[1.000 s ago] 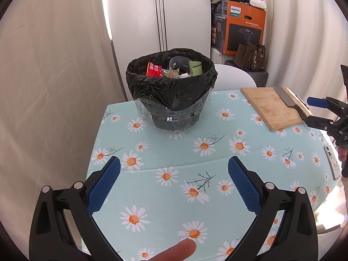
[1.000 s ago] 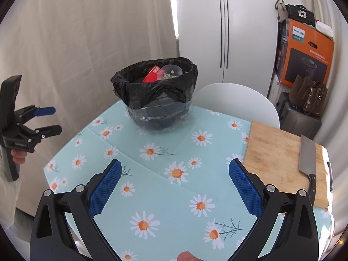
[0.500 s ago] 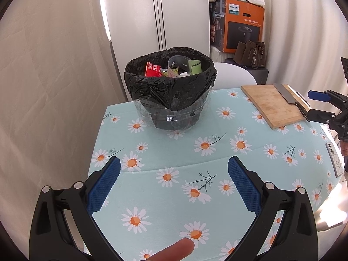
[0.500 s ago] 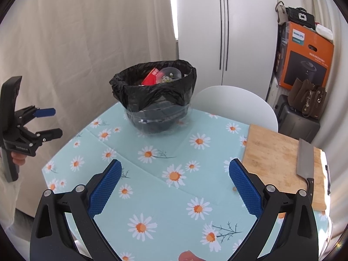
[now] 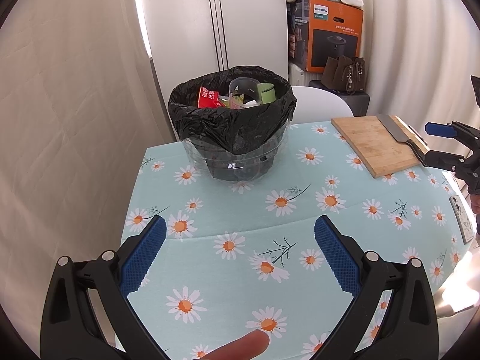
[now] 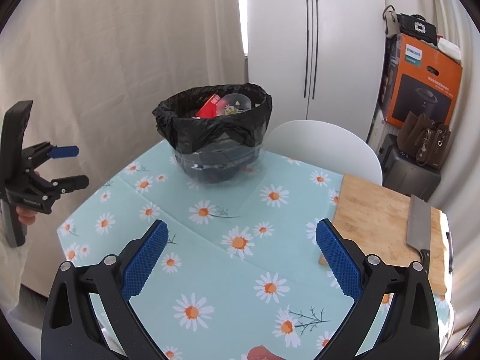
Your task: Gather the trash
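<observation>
Daisy-print tablecloth [image 5: 228,273] fills the lower half of both wrist views, and we see no loose rubbish on it. Nearest us, our left gripper [image 5: 240,250] stands with its blue pads wide apart and nothing between them; a fingertip [image 5: 240,346] shows at the bottom edge. Our right gripper [image 6: 240,253] is just as wide and just as empty. Over the last second both have drawn back a little and risen, so the table sits lower in the frame and the bin looks slightly smaller. Farther off, centre of frame, the bin [image 5: 232,129] with its black liner holds the trash [image 5: 237,94]: a red packet, a clear cup, green scraps. At mid right lie the cutting board [image 6: 381,219] and cleaver [image 6: 418,222], untouched. We judge the collecting done, or nearly so, with only the bag left to deal with
</observation>
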A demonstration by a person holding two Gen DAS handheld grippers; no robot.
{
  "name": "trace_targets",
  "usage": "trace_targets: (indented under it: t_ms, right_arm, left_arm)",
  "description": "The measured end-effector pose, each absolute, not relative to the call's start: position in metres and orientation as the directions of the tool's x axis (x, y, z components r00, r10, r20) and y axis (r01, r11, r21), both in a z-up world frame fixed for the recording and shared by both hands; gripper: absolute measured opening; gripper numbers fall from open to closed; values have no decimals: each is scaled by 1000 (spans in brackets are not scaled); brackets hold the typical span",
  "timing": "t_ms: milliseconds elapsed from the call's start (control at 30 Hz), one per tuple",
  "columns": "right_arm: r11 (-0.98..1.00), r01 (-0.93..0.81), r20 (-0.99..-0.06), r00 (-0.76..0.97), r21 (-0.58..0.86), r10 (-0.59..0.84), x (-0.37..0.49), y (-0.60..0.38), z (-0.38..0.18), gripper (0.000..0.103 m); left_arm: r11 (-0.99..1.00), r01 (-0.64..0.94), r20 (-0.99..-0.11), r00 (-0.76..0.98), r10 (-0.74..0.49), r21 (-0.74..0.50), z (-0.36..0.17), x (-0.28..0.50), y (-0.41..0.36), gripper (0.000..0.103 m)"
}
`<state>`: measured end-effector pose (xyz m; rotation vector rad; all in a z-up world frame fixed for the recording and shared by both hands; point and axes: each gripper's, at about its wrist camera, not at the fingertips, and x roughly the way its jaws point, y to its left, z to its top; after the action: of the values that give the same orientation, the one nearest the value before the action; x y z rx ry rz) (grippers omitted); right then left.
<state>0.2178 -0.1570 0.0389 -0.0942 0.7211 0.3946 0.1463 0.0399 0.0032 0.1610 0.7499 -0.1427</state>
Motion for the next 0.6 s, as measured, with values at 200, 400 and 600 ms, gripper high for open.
trace_targets:
  t_ms: [200,400,600]
  right_arm:
    - [921,-385,-658,681,51,321,217,-157,40,95]
    - [919,-392,-657,680,49,325,216,-156,40,95]
    - [918,-393,-656,680,52,328,215,-155,40,95]
  left_arm:
    - [979,184,-683,726,-73,91,5,145,41,97]
    - [980,178,-684,726,-66,94,6,143,42,97]
    - [980,173,-683,728,-61,97,6,141,42,97]
